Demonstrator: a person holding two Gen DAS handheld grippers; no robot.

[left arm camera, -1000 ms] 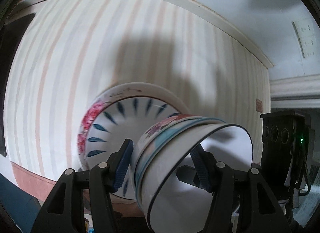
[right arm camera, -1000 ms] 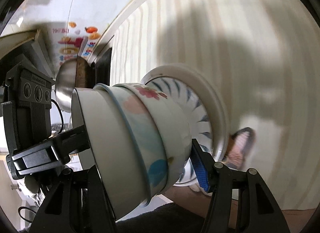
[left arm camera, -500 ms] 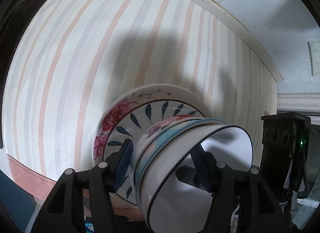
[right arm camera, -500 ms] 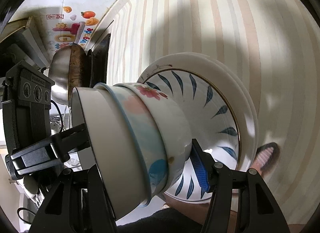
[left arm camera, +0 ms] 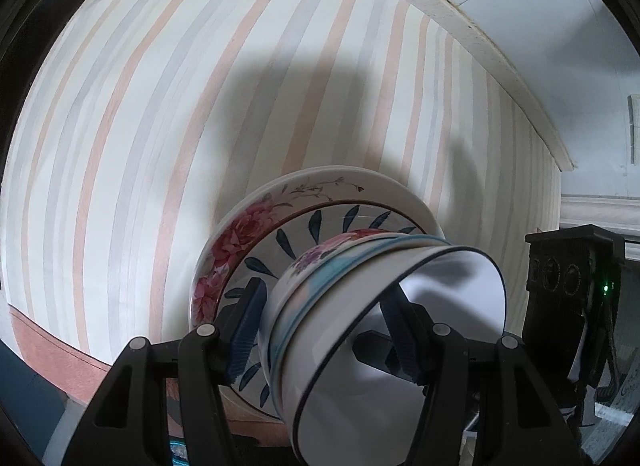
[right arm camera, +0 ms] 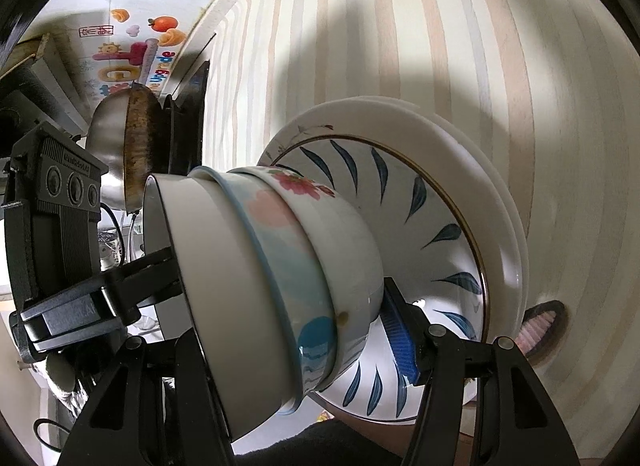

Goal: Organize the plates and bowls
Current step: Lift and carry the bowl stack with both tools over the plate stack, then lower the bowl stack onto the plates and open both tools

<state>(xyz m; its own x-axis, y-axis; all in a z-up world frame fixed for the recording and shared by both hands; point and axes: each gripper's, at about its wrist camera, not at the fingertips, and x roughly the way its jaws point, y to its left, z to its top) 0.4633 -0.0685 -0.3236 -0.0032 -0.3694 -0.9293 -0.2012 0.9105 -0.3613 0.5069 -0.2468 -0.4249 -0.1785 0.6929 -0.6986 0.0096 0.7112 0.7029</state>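
Bowls [left arm camera: 360, 306] are nested three deep, sitting in the plates [left arm camera: 304, 217], which lie stacked on the striped table [left arm camera: 160, 145]. Your left gripper [left arm camera: 324, 330] and right gripper [right arm camera: 280, 306] each clamp the bowl stack from opposite sides. Stacking looks basically done; what's left is seating the bowls and letting go.

The right gripper [right arm camera: 316, 330] clamps nested bowls [right arm camera: 280, 266] against stacked plates [right arm camera: 460, 193] over striped cloth [right arm camera: 460, 45].

Stacked bowls [right arm camera: 280, 274] hide right gripper's left jaw.
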